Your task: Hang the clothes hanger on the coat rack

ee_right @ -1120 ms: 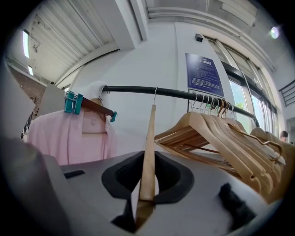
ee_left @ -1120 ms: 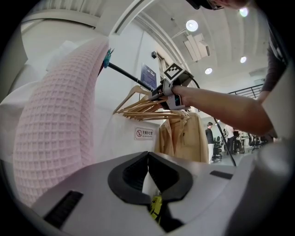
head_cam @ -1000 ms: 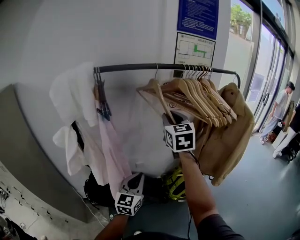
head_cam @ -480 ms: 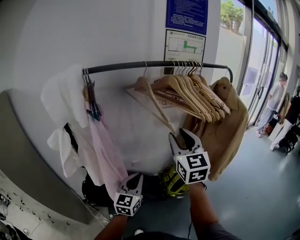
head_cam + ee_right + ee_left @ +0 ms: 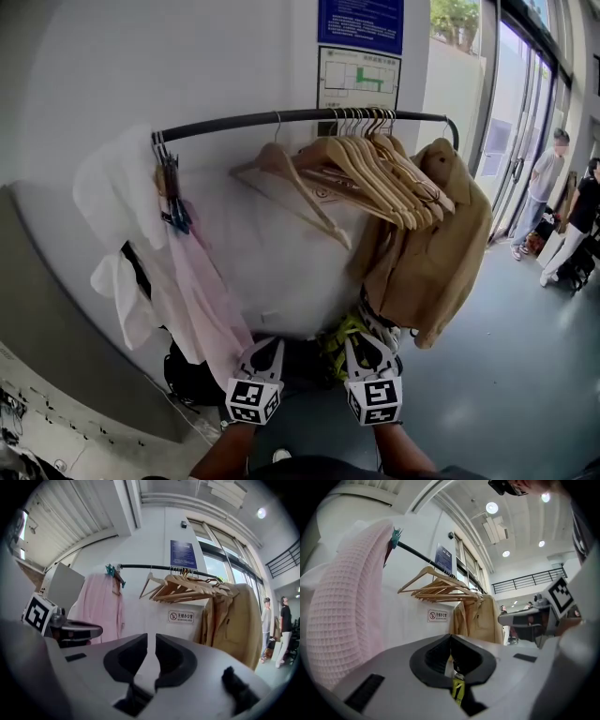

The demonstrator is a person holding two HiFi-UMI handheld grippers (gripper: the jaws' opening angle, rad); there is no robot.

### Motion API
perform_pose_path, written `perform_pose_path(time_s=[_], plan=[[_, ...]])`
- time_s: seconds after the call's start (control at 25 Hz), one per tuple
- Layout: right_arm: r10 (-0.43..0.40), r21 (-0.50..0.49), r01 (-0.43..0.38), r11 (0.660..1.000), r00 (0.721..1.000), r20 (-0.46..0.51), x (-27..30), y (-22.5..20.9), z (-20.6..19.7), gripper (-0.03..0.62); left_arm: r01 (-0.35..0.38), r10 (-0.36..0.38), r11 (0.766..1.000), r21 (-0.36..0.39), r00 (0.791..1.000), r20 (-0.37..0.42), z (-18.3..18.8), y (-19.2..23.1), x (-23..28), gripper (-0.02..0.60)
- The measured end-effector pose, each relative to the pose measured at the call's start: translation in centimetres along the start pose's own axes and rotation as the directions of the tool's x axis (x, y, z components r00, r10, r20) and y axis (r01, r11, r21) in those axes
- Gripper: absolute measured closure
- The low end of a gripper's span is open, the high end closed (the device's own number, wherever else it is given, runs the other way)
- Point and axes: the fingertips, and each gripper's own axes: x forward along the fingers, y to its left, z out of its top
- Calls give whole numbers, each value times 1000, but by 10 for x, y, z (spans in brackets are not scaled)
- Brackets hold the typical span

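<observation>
A lone wooden hanger point(image 5: 286, 169) hangs by its hook on the black rack bar point(image 5: 234, 125), just left of a bunch of several wooden hangers point(image 5: 380, 164). Nothing holds it. Both grippers sit low, well below the rack and side by side. My left gripper point(image 5: 270, 349) has its jaws together with nothing in them. My right gripper point(image 5: 366, 345) keeps a narrow gap between its pads; its jaws are closing on nothing. The right gripper view shows its own tips point(image 5: 151, 637), the lone hanger point(image 5: 150, 584) and the bar point(image 5: 140, 566) ahead. The left gripper point(image 5: 450, 637) view shows the hangers point(image 5: 433, 585) too.
A white garment point(image 5: 122, 187) and a pink one point(image 5: 202, 291) hang at the bar's left end. A tan jacket point(image 5: 441, 244) hangs at its right end. A yellow-green helmet point(image 5: 339, 339) lies under the rack. A grey cabinet point(image 5: 56, 309) stands at left. People point(image 5: 542, 202) stand by glass doors.
My right gripper let go of the lone hanger's lower end and dropped down beside the left gripper. The hanger stays on the bar. The left gripper has not moved.
</observation>
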Motion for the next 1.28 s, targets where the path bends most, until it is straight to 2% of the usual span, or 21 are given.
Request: perform_pose_path(time_s=[0.16, 0.4, 0.84, 1.28], plan=[[-3, 6, 3, 1000, 998, -65, -6, 11, -40, 578, -2, 2, 1000, -11, 1000, -6, -4, -3, 0, 572], [-4, 31, 6, 999, 996, -89, -14, 15, -69, 580, 11, -12, 1000, -22, 1000, -22, -14, -18, -1, 573], [34, 31, -33, 999, 999, -34, -14, 25, -47, 582, 13, -13, 1000, 2, 1000, 28, 10, -28, 0, 572], [50, 76, -50, 996, 999, 7, -10, 21, -29, 582, 19, -19, 1000, 5, 1000, 9, 5, -34, -5, 572]])
